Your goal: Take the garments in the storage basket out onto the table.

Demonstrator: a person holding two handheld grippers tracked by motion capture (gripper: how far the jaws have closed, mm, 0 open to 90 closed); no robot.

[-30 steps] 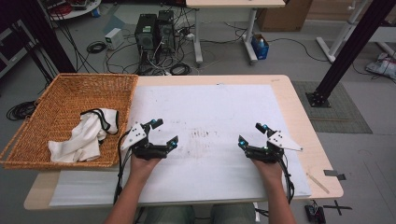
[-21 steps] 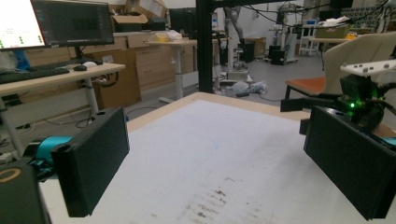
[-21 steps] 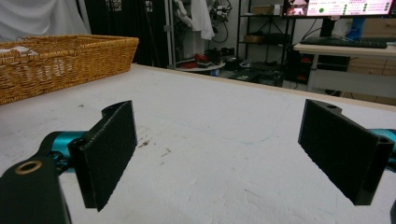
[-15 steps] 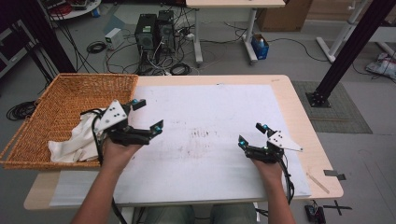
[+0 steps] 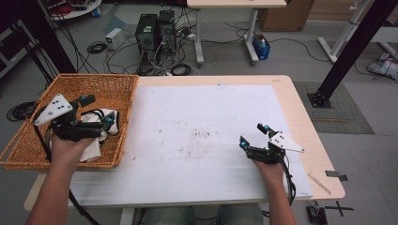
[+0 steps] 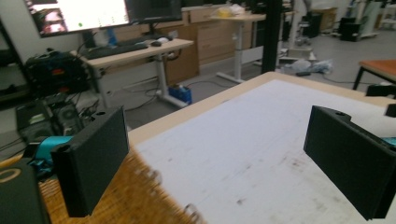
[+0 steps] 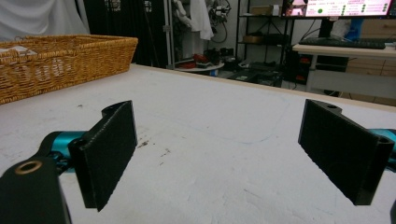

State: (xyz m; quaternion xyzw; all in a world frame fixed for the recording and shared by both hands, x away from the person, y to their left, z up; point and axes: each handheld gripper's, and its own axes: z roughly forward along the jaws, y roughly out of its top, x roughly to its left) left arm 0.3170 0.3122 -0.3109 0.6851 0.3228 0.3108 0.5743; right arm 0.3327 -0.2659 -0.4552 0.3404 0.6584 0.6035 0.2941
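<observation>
Woven wicker basket (image 5: 28, 140) holds crumpled white cloth (image 5: 94, 149); left gripper (image 5: 97, 111) above it, jaws wide; right gripper (image 5: 252, 134) over bare white tabletop (image 5: 197, 117), jaws wide.

The high view looks forward and down from above the person's side, taking in the whole desk (image 5: 206, 89) and the floor beyond. The left gripper view sits low over the basket (image 6: 116, 200) rim, facing across the desk. The right gripper view skims the desk close up, facing the basket (image 7: 56, 60). All three share basket and desk.
</observation>
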